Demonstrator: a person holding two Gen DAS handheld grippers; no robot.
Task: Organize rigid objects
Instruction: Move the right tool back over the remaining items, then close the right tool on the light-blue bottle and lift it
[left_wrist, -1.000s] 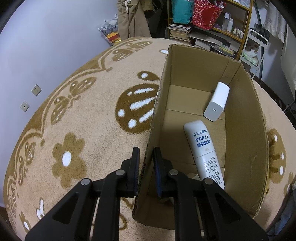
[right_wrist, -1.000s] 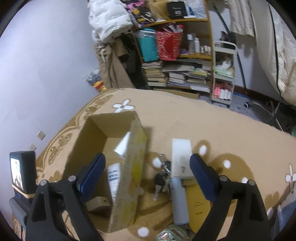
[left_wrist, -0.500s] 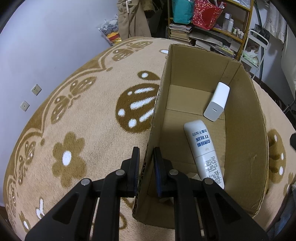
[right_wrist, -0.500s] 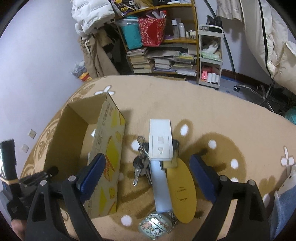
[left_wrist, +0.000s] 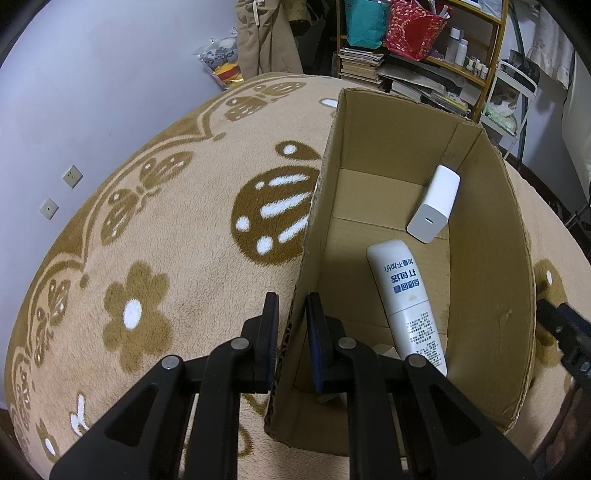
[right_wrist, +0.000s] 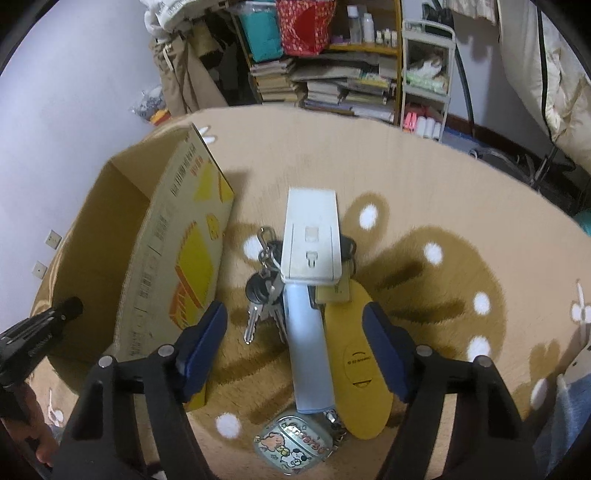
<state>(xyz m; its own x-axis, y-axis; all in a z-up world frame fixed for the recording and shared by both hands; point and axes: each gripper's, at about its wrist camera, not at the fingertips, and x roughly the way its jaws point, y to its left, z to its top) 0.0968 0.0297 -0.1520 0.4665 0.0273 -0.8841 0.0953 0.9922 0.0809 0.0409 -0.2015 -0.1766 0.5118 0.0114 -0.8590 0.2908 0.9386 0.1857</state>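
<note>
Left wrist view. The left gripper (left_wrist: 291, 325) is clamped on the near side wall of the cardboard box (left_wrist: 491, 280), one finger outside the wall and one inside, pads pressed to the cardboard. The box stands open-topped on the patterned carpet (left_wrist: 155, 229). Inside it, a white tube (left_wrist: 406, 295) with printed lettering lies on the floor at about 1 o'clock from the gripper; a white charger block (left_wrist: 436, 205) leans against the far right wall beyond it, apart from the tube.

Right wrist view. The right gripper (right_wrist: 295, 347) hangs over a cluster of objects beside the box (right_wrist: 162, 258); its jaws have just been closing, stand wide apart and press on nothing. Between them lie a pale blue case (right_wrist: 310, 354) and a yellow oval case (right_wrist: 358, 369), side by side. At 12 o'clock a white rectangular device (right_wrist: 312, 240) overlaps the blue case's far end; a bunch of keys (right_wrist: 264, 291) lies at 11 o'clock. A cartoon-printed tin (right_wrist: 293, 445) sits at 6 o'clock.
</note>
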